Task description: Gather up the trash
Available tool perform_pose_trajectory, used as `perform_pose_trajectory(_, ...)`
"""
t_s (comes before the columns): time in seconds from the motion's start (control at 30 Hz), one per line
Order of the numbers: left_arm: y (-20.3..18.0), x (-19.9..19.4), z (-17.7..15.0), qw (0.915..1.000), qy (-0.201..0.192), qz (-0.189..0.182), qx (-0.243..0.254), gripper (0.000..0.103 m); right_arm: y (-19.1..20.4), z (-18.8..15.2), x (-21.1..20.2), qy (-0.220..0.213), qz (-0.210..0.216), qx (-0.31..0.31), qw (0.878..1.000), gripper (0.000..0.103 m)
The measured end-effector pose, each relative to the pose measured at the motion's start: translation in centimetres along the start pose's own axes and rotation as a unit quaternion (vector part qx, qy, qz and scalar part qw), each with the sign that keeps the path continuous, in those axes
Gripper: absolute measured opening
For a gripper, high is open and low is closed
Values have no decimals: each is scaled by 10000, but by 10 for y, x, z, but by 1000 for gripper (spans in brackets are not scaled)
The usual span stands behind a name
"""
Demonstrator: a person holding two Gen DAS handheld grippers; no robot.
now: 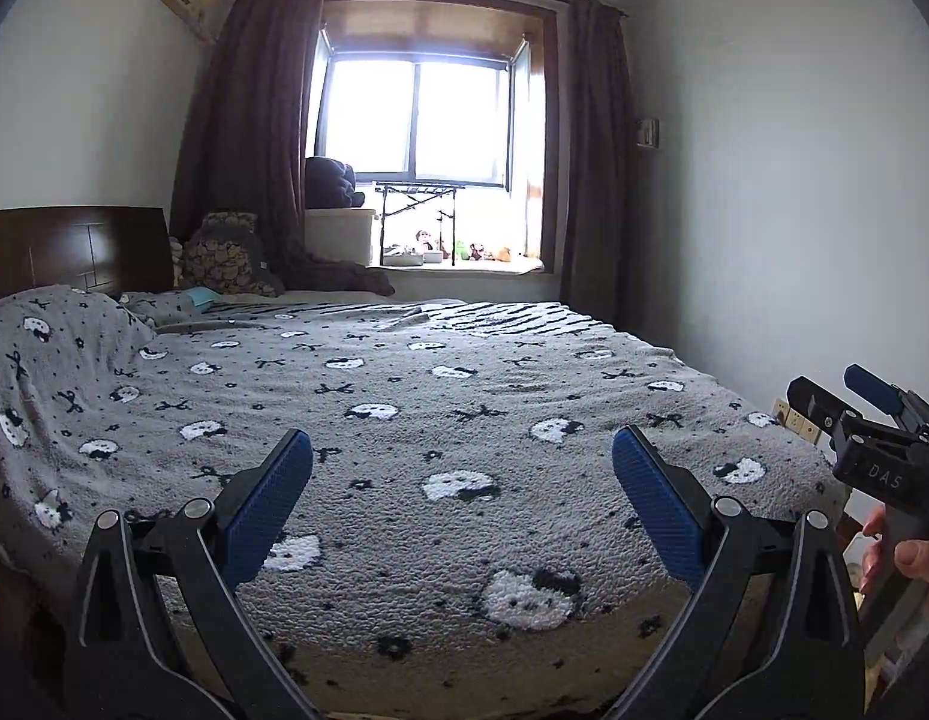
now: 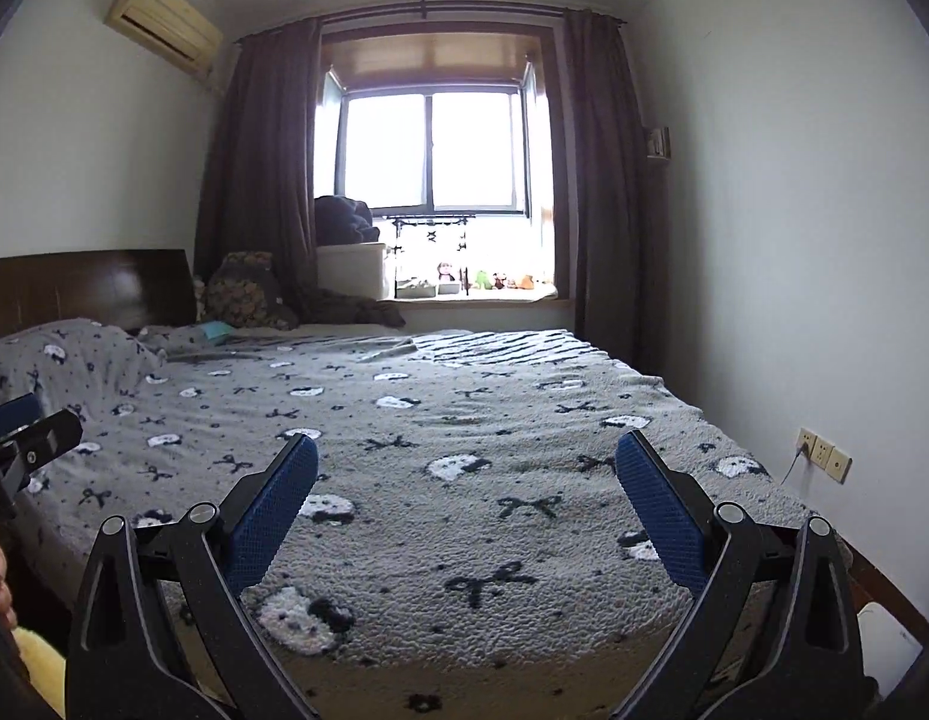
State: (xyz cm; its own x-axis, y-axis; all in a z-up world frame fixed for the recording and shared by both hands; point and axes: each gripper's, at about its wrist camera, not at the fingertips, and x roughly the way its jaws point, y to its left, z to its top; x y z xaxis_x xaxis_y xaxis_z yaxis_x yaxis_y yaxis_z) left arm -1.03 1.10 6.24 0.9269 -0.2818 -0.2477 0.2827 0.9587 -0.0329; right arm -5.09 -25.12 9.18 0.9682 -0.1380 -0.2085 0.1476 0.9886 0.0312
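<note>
My left gripper [image 1: 462, 450] is open and empty, held above the near end of the bed [image 1: 404, 408]. My right gripper [image 2: 467, 456] is open and empty, also above the bed's [image 2: 464, 420] near end. The right gripper also shows at the right edge of the left wrist view [image 1: 848, 402], held by a hand. The left gripper shows at the left edge of the right wrist view [image 2: 26, 438]. A small light blue item [image 1: 201, 297] lies near the pillows at the far left of the bed; it also shows in the right wrist view [image 2: 218, 331]. I cannot tell what it is.
The bed carries a grey blanket with cat faces and bows. A dark wooden headboard [image 1: 74, 249] stands at the left. A patterned cushion [image 1: 221, 261] and dark curtains [image 1: 248, 132] flank the window sill [image 1: 464, 261] with small toys. Wall sockets [image 2: 824, 455] sit at the right.
</note>
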Motion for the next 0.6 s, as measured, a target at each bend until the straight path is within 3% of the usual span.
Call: perform_pose_trajectory(0.6,-3,1,0,10000,-1,-15,13,95,0,-1,-2,-7,44,70,10000,100)
